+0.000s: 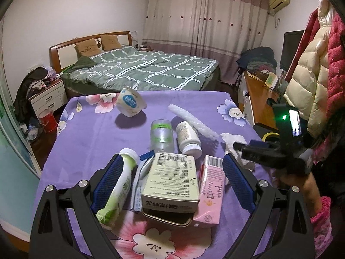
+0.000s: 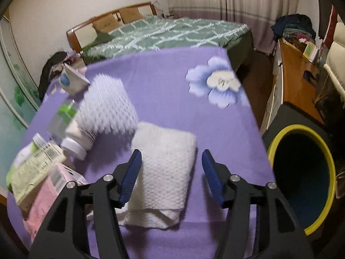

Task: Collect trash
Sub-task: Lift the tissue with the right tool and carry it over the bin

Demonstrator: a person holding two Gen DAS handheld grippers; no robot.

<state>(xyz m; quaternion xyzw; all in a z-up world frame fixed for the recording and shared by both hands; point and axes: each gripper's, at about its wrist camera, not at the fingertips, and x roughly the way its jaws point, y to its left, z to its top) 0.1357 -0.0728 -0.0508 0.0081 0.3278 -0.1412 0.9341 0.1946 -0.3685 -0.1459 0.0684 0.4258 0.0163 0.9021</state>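
Paper towel (image 2: 163,172) lies between the half-open right gripper (image 2: 171,161) fingers, nearer the left one, not squeezed.

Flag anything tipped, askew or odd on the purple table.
The yogurt cup lies tipped at the far edge. The tin box sits askew atop the pink carton, open end facing the camera. Bottles lie flat. Nothing looks spilled.

The right gripper (image 2: 171,172) hangs with jaws apart over a folded white paper towel (image 2: 163,172) on the purple cloth (image 2: 172,99). Left of the towel lie foam netting (image 2: 107,105) and a white bottle (image 2: 77,140); right of it stands a yellow-rimmed bin (image 2: 301,172).
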